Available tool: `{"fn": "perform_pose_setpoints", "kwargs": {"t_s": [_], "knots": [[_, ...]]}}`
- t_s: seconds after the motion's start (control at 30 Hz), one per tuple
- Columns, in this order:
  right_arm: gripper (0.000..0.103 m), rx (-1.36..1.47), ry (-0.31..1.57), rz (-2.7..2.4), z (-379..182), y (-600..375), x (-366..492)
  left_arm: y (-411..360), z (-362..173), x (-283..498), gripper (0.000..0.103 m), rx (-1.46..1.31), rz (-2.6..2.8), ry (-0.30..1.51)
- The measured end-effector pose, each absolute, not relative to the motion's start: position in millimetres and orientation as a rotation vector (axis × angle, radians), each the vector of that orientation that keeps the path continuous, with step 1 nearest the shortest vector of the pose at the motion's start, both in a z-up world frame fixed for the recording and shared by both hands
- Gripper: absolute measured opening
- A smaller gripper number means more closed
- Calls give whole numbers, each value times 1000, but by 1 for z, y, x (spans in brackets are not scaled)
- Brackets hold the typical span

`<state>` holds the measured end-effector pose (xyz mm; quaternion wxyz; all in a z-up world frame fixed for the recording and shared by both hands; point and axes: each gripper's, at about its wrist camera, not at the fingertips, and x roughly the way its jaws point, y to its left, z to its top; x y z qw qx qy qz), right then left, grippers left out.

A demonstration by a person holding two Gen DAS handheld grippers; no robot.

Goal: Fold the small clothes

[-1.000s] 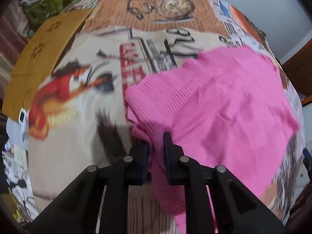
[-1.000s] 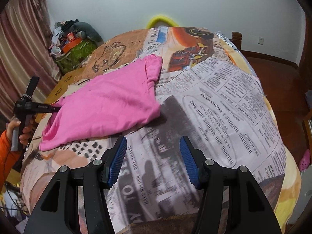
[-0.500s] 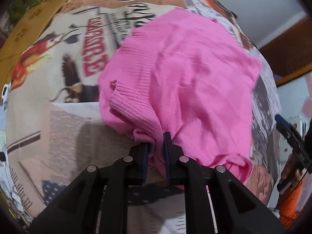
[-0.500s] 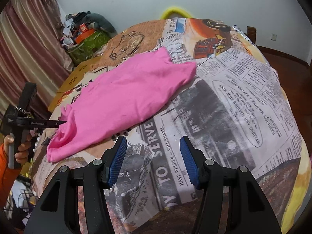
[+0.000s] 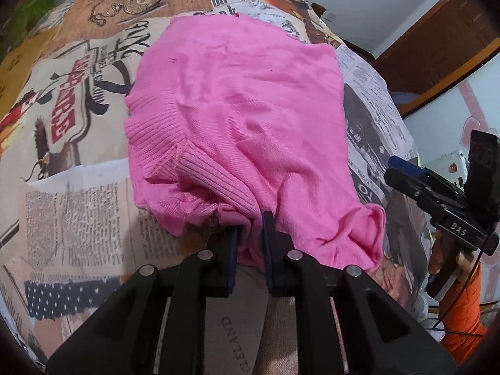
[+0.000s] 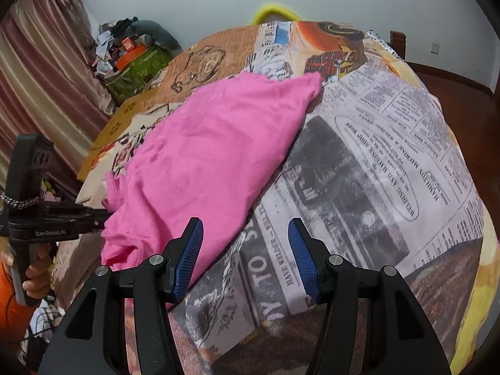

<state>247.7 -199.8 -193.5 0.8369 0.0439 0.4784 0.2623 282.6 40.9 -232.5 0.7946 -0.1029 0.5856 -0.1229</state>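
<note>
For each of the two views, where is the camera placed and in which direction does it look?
Left wrist: sits on the left tongs, looking steeply down along them at the pink knit garment they pinch; at right, a hand with an orange sleeve holds the right tongs.
Right wrist: sits on the right tongs, open over the newspaper-print bedcover, facing the far wall; a hand shows at left.
Shared: the garment, the bedcover, and each other's tongs.

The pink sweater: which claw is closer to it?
Left. The left claw is clamped on the pink sweater's near edge; the right claw hovers open beside it, touching nothing.
</note>
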Motion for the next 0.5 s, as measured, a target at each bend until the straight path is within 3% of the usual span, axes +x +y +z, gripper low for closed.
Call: {"fn": "perform_pose_setpoints", "kwargs": {"t_s": [0.37,0.5], "knots": [[53,31,1052,605,-204,-171,237,98,-226,241,15,-270,-157,1209],[53,-18,1093,623,-217,-157,235,100,-220,235,25,-195,-118,1190]]}}
